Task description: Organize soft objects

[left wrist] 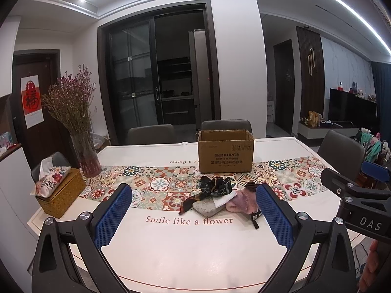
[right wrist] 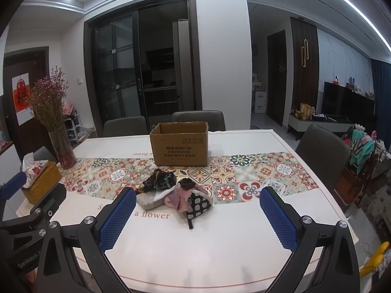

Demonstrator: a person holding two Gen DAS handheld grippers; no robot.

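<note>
A small heap of soft things lies mid-table: a dark patterned scarf [left wrist: 215,186] [right wrist: 158,180], a grey pouch [left wrist: 206,206] [right wrist: 147,199], pink fuzzy cloth [left wrist: 243,201] [right wrist: 178,196] and a black-and-white patterned piece [right wrist: 199,205]. Behind the heap an open cardboard box [left wrist: 226,151] [right wrist: 180,144] stands upright on the tiled runner. My left gripper [left wrist: 194,216] hovers open in front of the heap, holding nothing. Open too and holding nothing, my right gripper [right wrist: 198,219] hangs just short of the heap. Each gripper shows at the edge of the other's view.
At the table's left stand a glass vase of dried flowers [left wrist: 85,151] [right wrist: 62,150] and a woven tissue box [left wrist: 59,193] [right wrist: 41,183]. Grey chairs [left wrist: 226,125] [right wrist: 322,144] ring the white table [left wrist: 195,251] [right wrist: 220,244]. A hand [left wrist: 370,266] holds the right gripper's body.
</note>
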